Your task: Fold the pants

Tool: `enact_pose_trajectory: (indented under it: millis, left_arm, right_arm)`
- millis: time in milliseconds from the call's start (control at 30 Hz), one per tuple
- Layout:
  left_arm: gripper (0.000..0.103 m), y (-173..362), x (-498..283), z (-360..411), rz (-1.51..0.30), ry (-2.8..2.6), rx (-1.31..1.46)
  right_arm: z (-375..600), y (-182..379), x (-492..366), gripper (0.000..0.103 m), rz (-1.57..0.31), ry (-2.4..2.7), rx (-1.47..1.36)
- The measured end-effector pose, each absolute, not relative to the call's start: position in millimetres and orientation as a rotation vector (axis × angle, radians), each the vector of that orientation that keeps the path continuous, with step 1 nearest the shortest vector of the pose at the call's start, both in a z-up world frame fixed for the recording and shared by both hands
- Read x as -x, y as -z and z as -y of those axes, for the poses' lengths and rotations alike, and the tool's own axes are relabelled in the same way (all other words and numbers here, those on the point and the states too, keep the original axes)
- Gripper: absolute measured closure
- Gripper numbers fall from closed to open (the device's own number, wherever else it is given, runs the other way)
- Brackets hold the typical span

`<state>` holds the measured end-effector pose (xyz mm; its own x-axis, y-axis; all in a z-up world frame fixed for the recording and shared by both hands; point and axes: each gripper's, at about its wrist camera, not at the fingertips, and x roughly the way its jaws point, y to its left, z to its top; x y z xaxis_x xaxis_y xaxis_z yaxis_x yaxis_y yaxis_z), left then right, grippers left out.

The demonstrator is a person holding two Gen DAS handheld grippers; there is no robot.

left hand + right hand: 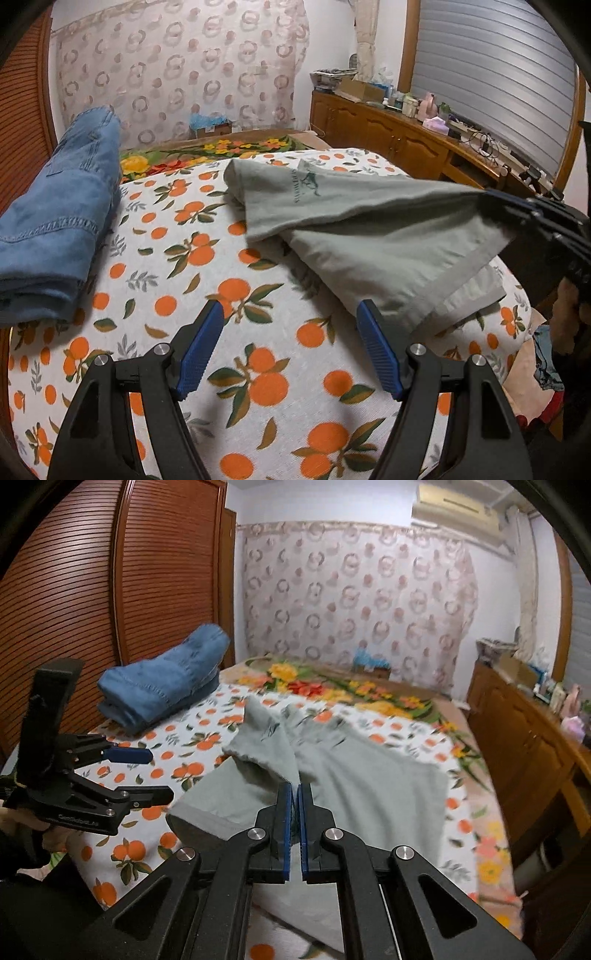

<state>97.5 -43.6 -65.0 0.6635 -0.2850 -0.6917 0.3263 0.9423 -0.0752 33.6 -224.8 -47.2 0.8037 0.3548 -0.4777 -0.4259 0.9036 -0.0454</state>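
The right gripper point(294, 794) is clamping the grey-green pants point(369, 775), the left gripper point(290, 321) gaping beside them; the thin pinch, seemingly hem-only, risks slipping.

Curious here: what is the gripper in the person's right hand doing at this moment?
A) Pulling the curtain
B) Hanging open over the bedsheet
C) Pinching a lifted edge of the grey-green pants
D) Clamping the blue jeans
C: the right gripper has its blue pads shut on a raised edge of the grey-green pants, while the folded blue jeans lie untouched farther back on the bed.
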Motion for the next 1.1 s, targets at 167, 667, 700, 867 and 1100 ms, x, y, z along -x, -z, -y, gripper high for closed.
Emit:
enact_pose_trajectory:
  millis: [167, 667, 700, 867, 1100]
  left_arm:
    - [0.028, 60, -99, 54, -0.765, 0.360, -0.064]
    - [0.028, 57, -101, 80, -0.768, 0.397, -0.093]
    - [0.028, 57, -101, 81, -0.769, 0.399, -0.095]
    - [0.028, 59, -102, 89, -0.775, 0.405, -0.110]
    - [0.028, 60, -106, 95, -0.777, 0.411, -0.115]
  right_arm:
    - [228, 49, -17, 0.100, -0.452, -0.379, 0.179]
    - [233, 63, -9, 0.100, -0.499, -0.298, 0.136]
    - [233, 64, -9, 0.100, -0.503, -0.298, 0.135]
    - [234, 65, -11, 0.100, -0.526, -0.282, 0.130]
    - [238, 60, -10, 0.100, -0.545, -0.264, 0.107]
